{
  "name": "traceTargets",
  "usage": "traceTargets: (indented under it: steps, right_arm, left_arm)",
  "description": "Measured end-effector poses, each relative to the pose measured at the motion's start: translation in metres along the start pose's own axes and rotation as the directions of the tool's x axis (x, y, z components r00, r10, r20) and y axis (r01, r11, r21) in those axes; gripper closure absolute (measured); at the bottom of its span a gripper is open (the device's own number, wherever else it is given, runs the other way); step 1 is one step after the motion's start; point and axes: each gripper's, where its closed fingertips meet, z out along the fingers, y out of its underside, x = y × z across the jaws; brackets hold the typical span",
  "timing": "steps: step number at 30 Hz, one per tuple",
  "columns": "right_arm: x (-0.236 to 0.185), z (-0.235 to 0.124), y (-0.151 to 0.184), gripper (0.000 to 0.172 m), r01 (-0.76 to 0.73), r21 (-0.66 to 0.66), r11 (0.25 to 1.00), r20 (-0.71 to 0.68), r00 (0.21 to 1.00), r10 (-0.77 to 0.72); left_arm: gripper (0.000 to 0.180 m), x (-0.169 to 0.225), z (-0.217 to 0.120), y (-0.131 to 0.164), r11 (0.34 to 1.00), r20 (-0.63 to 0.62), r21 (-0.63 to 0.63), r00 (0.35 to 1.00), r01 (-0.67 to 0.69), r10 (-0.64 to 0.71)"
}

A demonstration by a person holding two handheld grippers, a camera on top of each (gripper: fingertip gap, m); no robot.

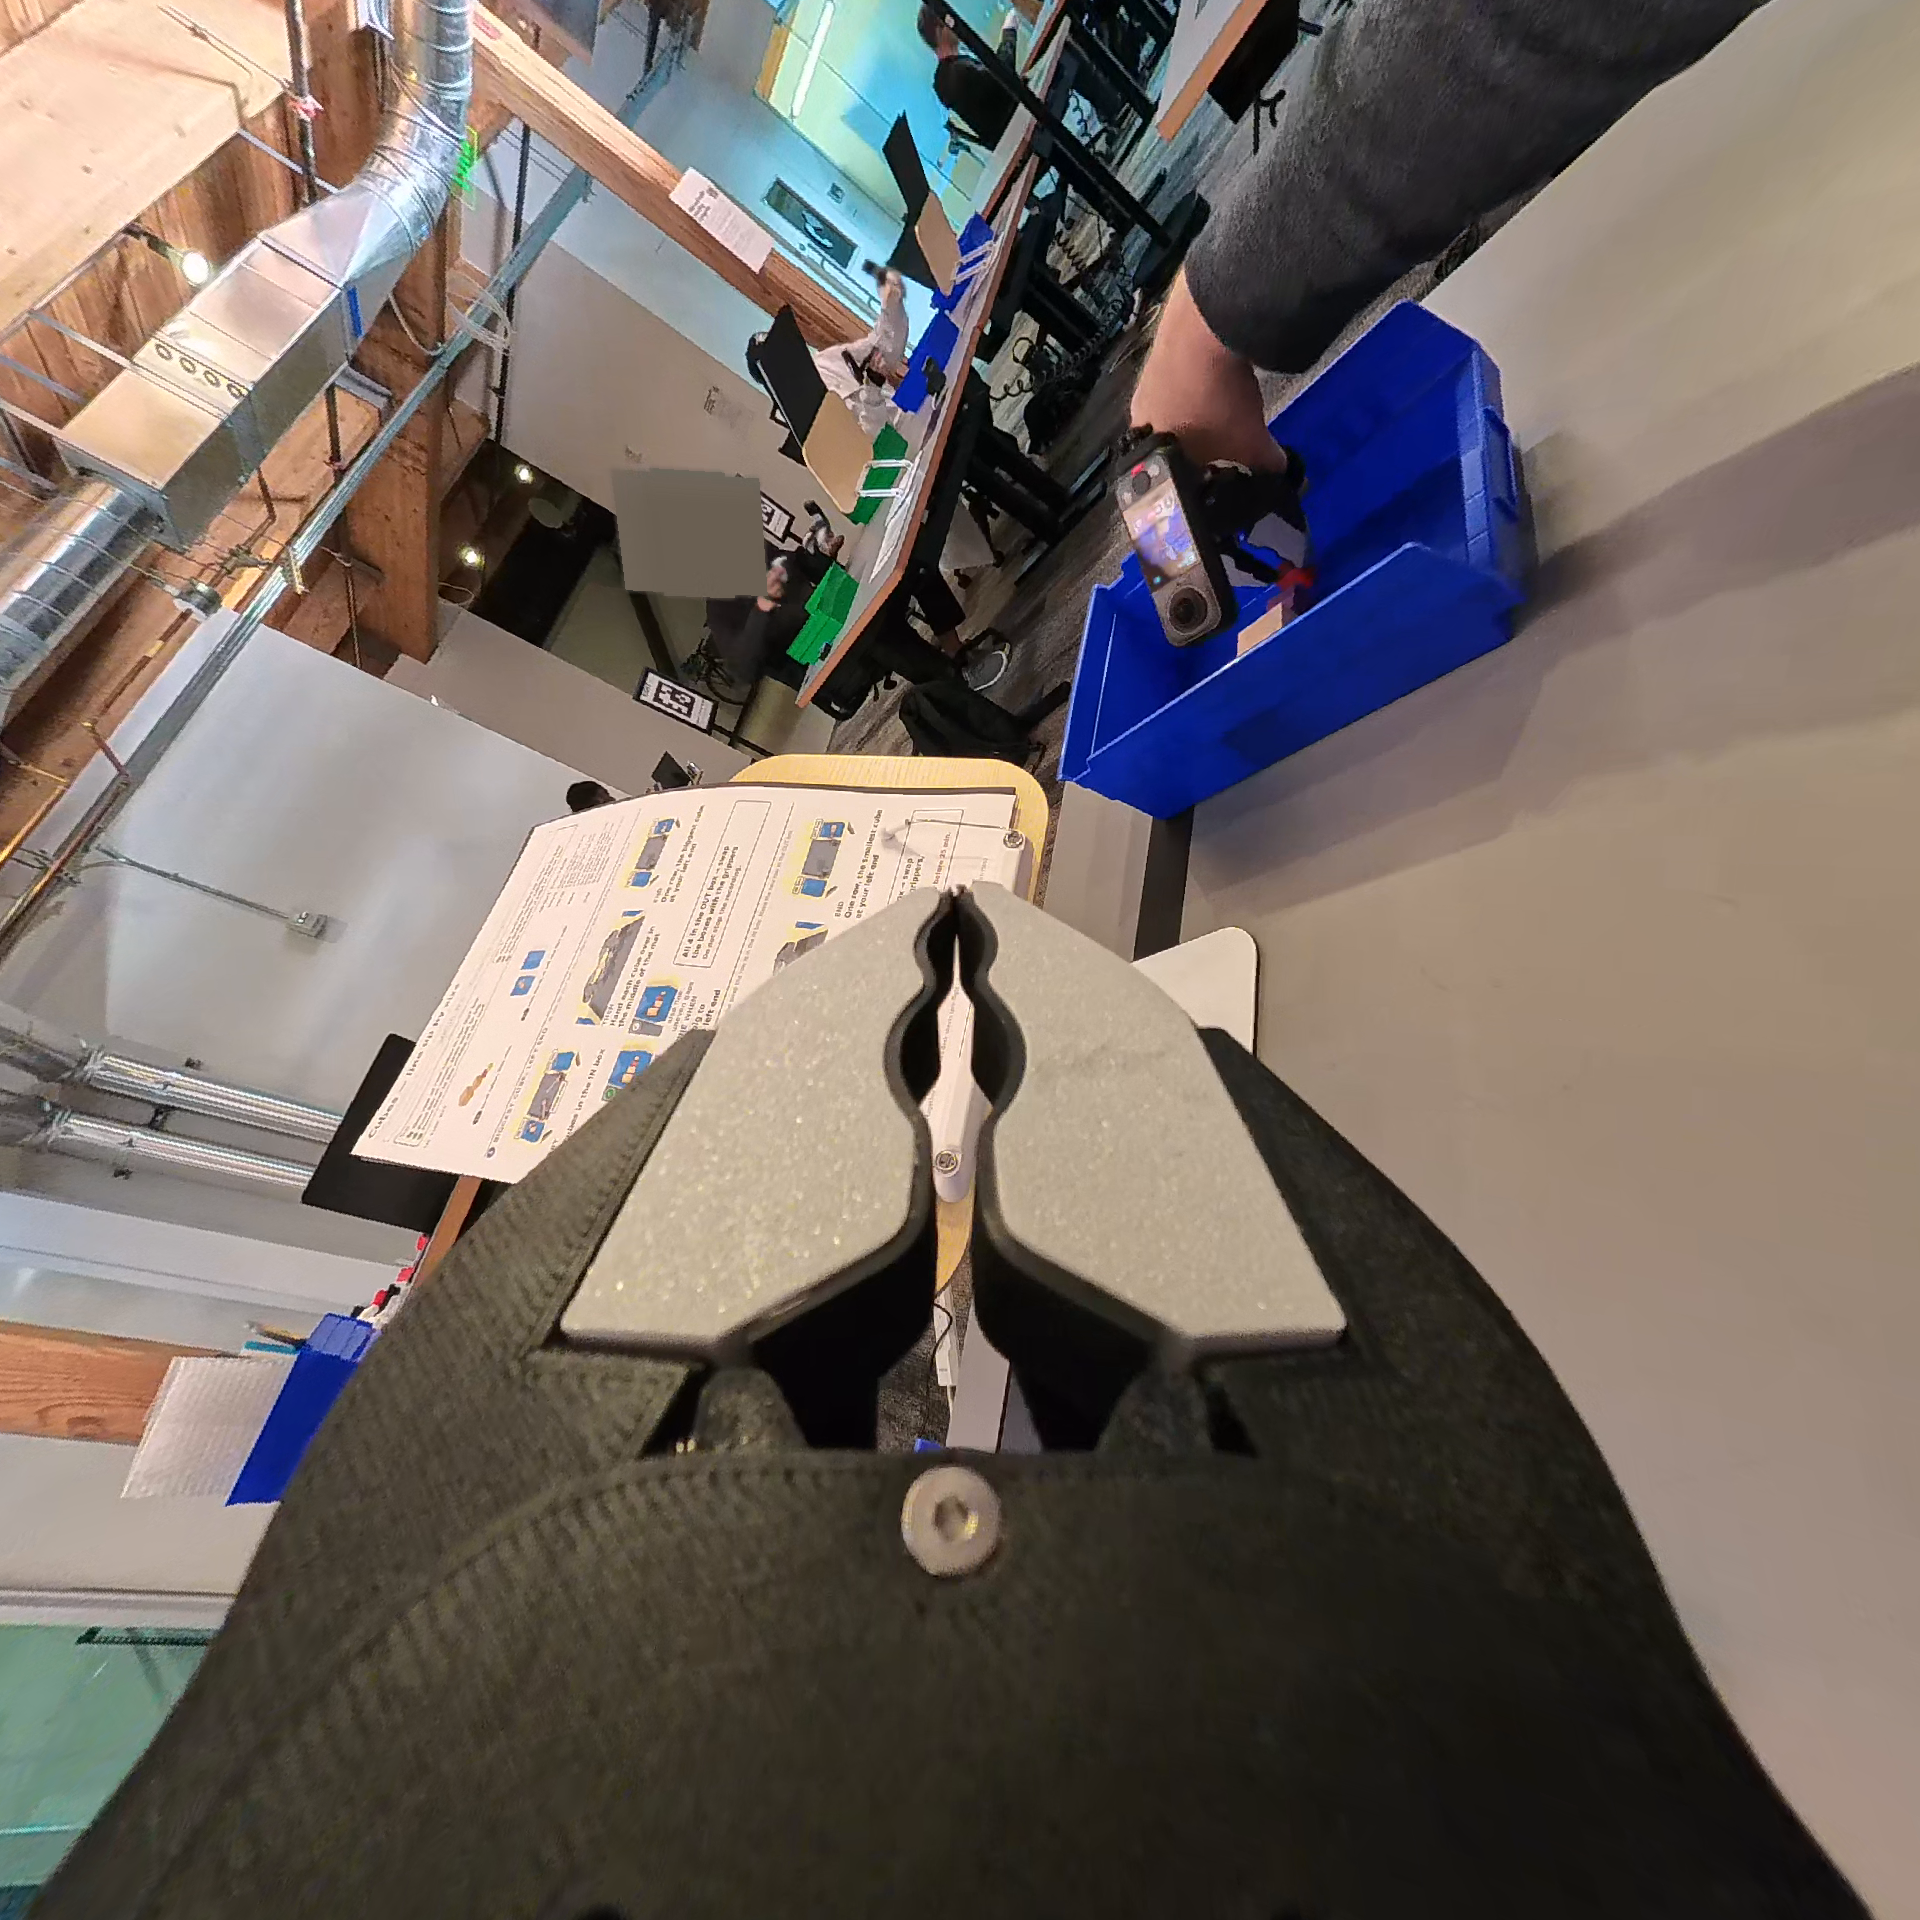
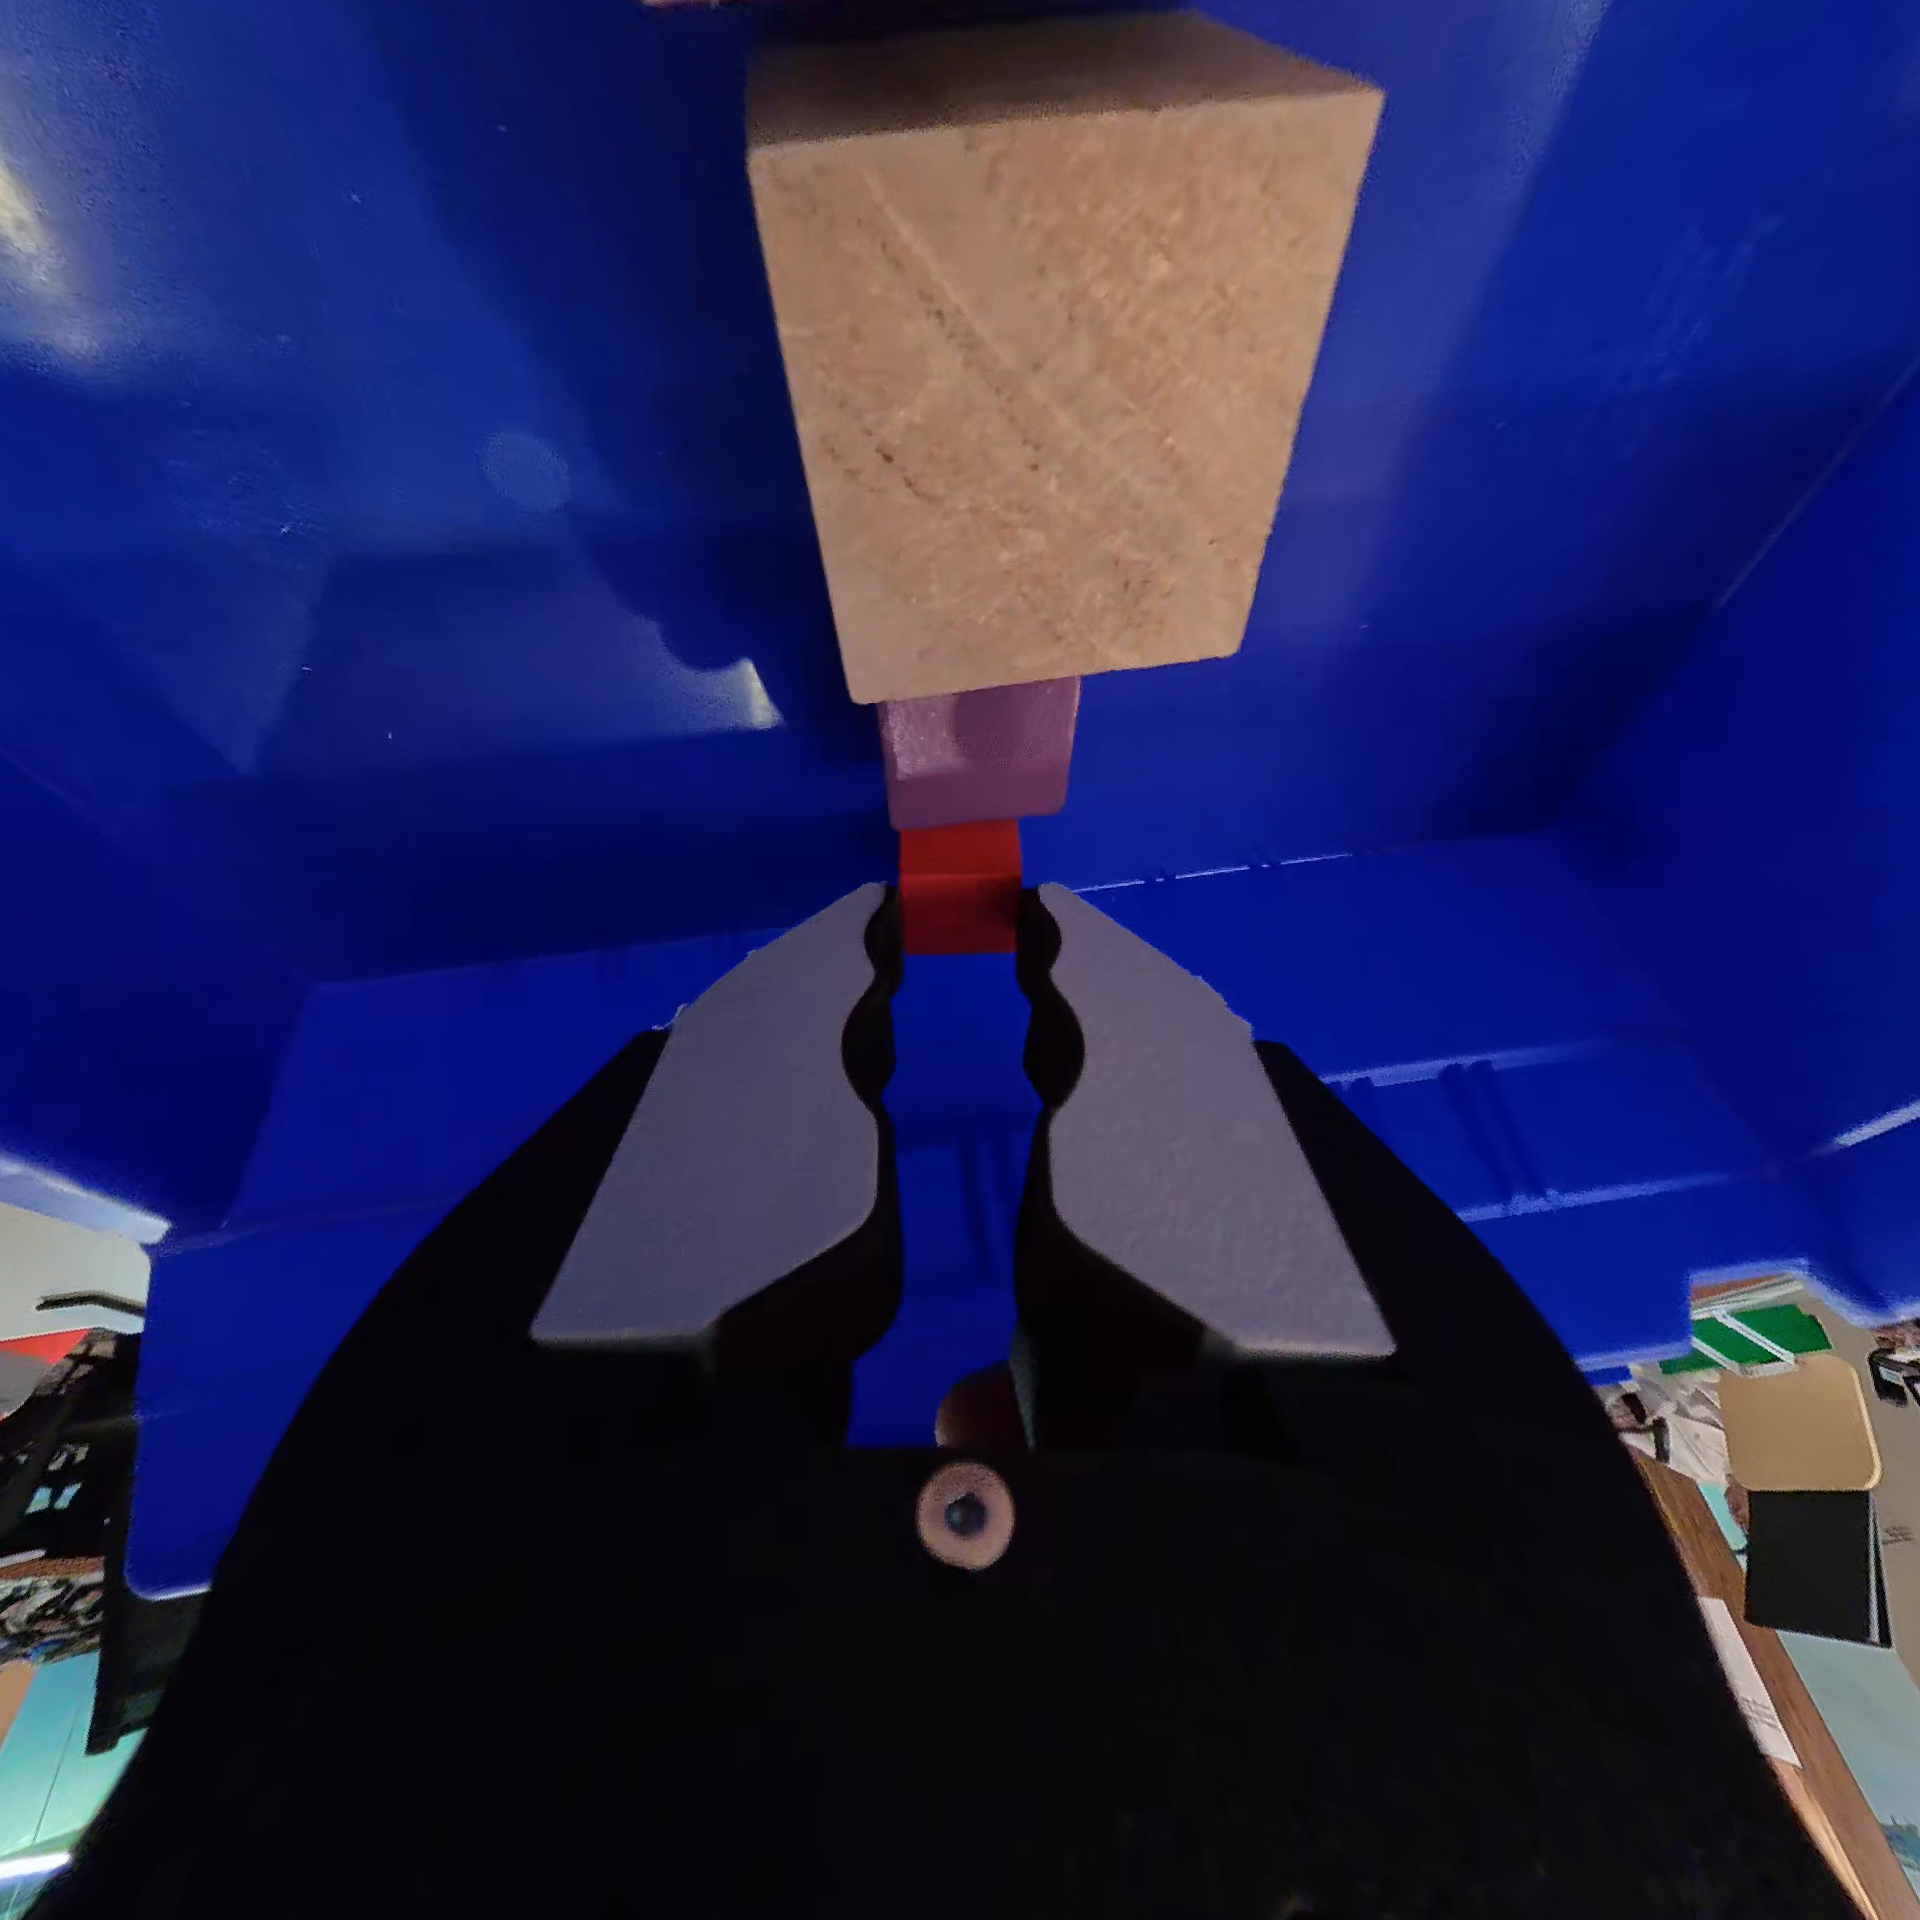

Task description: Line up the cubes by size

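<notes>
- Blue bin (image 2: 312, 416) fills the frame; no cube yet lined up on the grey bench (image 1: 1558, 1143)
- Wooden cube (image 2: 1049, 395) at top centre, purple cube (image 2: 977, 758) beneath it
- Right tool (image 2: 961, 914) grips the red cube (image 2: 956, 904) at centre
- Left tool (image 1: 958, 904) is closed, holding nothing

My left gripper (image 1: 957, 896) has pale grey, speckled fingers (image 1: 790, 1122) with wavy black inner edges, set in a black ribbed body with a silver hex screw (image 1: 950, 1521). The right gripper (image 2: 958, 914) looks identical. My sleeve (image 1: 1382, 197) is grey.
</notes>
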Motion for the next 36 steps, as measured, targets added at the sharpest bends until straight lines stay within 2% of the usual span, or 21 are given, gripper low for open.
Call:
traceTargets:
  steps: [11,18,23,27,31,36]
  right_arm:
    - [0.002,0.001,0.0,0.151,-0.003,-0.011,1.0,0.013,1.0,0.003]
    - [0.007,-0.01,0.003,0.142,-0.011,-0.018,1.0,-0.032,0.999,0.01]
    - [0.018,-0.067,0.008,0.142,-0.089,0.07,0.994,-0.225,0.969,0.103]
    - [0.007,-0.14,-0.007,0.148,-0.135,0.256,0.957,-0.433,0.869,0.239]
    - [-0.036,-0.203,-0.053,0.151,-0.069,0.447,0.892,-0.533,0.78,0.327]
    - [-0.107,-0.252,-0.14,0.161,0.066,0.682,0.728,-0.5,0.769,0.399]
  left_arm:
    - [0.18,0.004,0.004,0.001,1.0,-0.017,-0.008,1.0,-0.002,0.002]
    - [0.18,0.004,0.003,0.001,1.0,-0.018,-0.012,1.0,-0.006,0.006]
    - [0.18,0.001,0.001,-0.002,1.0,-0.005,0.001,1.0,-0.003,0.003]
    - [0.18,0.001,0.005,-0.008,1.0,-0.003,0.011,1.0,0.029,-0.029]
    - [0.176,0.004,0.02,-0.014,0.997,0.014,-0.011,0.997,0.078,-0.078]
    - [0.155,0.04,0.054,-0.023,0.98,-0.044,0.018,0.979,0.198,-0.198]
